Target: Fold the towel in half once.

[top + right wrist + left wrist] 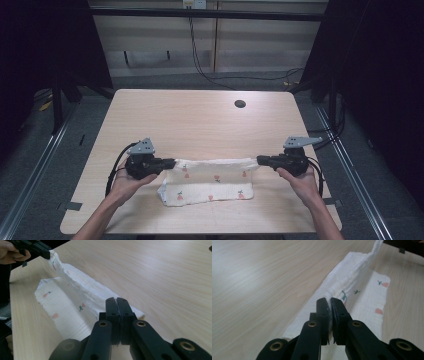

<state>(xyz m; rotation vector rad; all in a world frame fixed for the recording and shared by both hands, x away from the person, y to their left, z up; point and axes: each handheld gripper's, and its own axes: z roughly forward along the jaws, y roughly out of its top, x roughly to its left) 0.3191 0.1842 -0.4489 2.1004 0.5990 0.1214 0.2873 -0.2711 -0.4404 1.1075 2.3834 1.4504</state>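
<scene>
Cloth (212,182) lies near the front of the wooden bench (200,120). It is white with little red fruit on it. One long edge is lifted up, and the rest lies flat. The left gripper (171,163) is clamped tight on one corner. The right gripper (260,160) is clamped tight on the other corner, so the edge stretches between them.

The cloth's (362,302) pinched corners are hidden between the closed jaws in both gripper views. In the high view, the person's forearms are cut off at the bottom edge, and the cloth's small prints are too blurred to identify.
</scene>
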